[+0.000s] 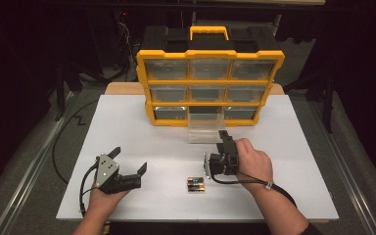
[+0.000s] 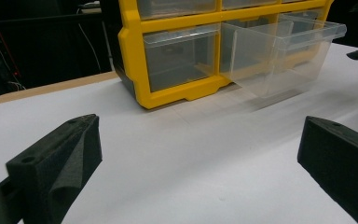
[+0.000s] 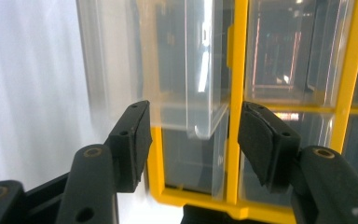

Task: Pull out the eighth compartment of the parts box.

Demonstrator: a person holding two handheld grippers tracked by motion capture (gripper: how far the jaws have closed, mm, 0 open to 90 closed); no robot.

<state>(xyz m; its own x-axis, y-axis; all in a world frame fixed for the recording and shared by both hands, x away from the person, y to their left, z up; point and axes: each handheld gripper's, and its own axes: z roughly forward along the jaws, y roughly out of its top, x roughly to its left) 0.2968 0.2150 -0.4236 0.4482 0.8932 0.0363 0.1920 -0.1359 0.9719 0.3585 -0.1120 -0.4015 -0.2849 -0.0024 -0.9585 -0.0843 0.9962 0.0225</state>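
Resting low at the near left of the white tabletop (image 1: pixel 127 132), the left tongs (image 1: pixel 129 160) are held in a hand (image 1: pixel 105 198) with the jaws spread wide and nothing between them; in the left gripper view only bare tabletop lies between the two black jaws. Just to the right of these tongs, between the two hands, a small pack of batteries (image 1: pixel 196 184) lies flat on the tabletop, apart from both tongs. Right of the batteries, the right tongs (image 1: pixel 223 139) are held in the other hand (image 1: pixel 254 159) and point away from the person toward the clear drawer (image 1: pixel 205 128). In the right gripper view their jaws stand partly apart, and the front lip of the clear drawer (image 3: pixel 200 107) lies in the gap ahead of them, with neither pad pressing on it; whether either pad brushes the plastic cannot be told. Nothing is gripped. The drawer is pulled out of the middle slot of the bottom row and juts forward over the tabletop, just beyond the right tongs' tips and well ahead and to the right of the left tongs. Behind it stands the yellow organizer (image 1: pixel 210 88), upright at the far edge, its other clear drawers pushed in and a yellow handle (image 1: pixel 209 32) on top.
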